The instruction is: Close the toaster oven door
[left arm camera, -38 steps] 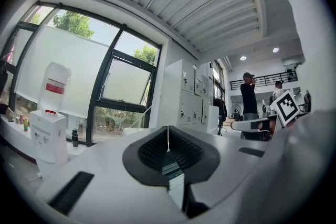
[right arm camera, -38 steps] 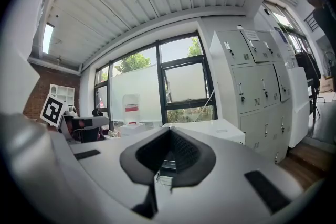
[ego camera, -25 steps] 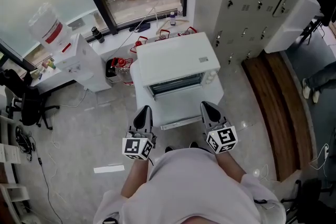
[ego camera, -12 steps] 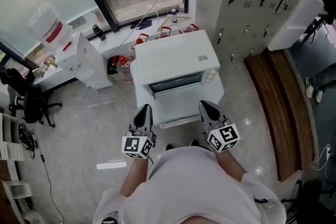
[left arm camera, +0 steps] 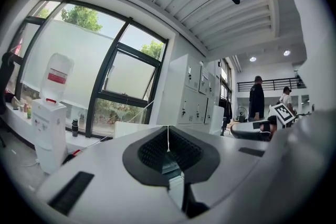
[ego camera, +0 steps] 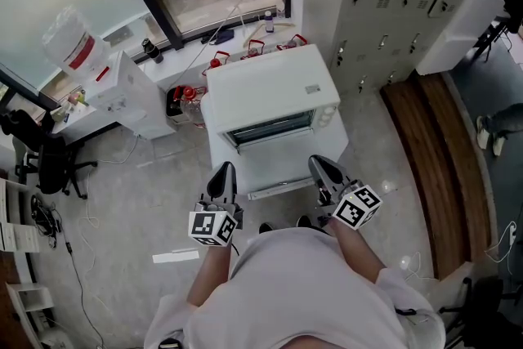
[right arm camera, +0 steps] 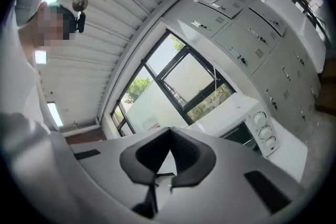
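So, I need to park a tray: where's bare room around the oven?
The top of the oven is bare, as is the floor between it and the water dispenser. The sill behind is crowded with bottles and red-handled items.

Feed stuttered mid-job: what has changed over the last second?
The right gripper rolled in place, its marker cube tipping to the right in the head view. Nothing was grasped or released. The left gripper kept still; both remain shut and empty, and the toaster oven door is still folded down.
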`<move>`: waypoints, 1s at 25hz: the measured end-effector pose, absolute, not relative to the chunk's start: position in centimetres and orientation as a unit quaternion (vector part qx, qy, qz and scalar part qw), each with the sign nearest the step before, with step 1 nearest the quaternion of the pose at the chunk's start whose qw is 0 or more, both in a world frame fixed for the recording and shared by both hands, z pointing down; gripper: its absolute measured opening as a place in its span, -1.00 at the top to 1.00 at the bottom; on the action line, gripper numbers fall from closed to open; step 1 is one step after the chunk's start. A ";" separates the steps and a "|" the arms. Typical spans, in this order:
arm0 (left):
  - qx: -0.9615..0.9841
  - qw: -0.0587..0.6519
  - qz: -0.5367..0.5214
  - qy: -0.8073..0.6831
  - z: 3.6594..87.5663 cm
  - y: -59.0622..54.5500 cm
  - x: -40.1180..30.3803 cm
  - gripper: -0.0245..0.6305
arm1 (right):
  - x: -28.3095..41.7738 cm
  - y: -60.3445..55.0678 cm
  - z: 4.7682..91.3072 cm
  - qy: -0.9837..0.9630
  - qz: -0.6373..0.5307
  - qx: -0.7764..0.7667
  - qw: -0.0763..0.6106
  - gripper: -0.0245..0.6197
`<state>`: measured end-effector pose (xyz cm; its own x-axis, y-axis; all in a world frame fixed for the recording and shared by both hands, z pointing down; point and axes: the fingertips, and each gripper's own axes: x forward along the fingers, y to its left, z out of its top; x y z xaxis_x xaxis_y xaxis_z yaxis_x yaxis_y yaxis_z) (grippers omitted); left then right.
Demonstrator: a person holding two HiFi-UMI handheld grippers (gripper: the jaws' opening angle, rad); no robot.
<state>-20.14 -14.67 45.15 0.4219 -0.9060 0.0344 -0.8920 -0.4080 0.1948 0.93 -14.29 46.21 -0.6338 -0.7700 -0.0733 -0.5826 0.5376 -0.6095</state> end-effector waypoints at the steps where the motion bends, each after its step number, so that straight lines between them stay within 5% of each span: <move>1: 0.839 0.091 -0.038 -0.536 45.1 -14.7 -20.0 0.86 | 1.2 -14.3 46.3 0.856 -0.292 -0.384 0.185 0.90; 15: 0.837 0.093 -0.031 -0.539 45.6 -14.7 -19.2 0.86 | 4.6 -14.9 51.8 0.796 -0.426 -0.351 0.250 0.89; 25: 0.836 0.091 -0.023 -0.540 45.6 -14.4 -18.3 0.86 | 6.7 -15.2 55.4 0.757 -0.481 -0.343 0.278 0.66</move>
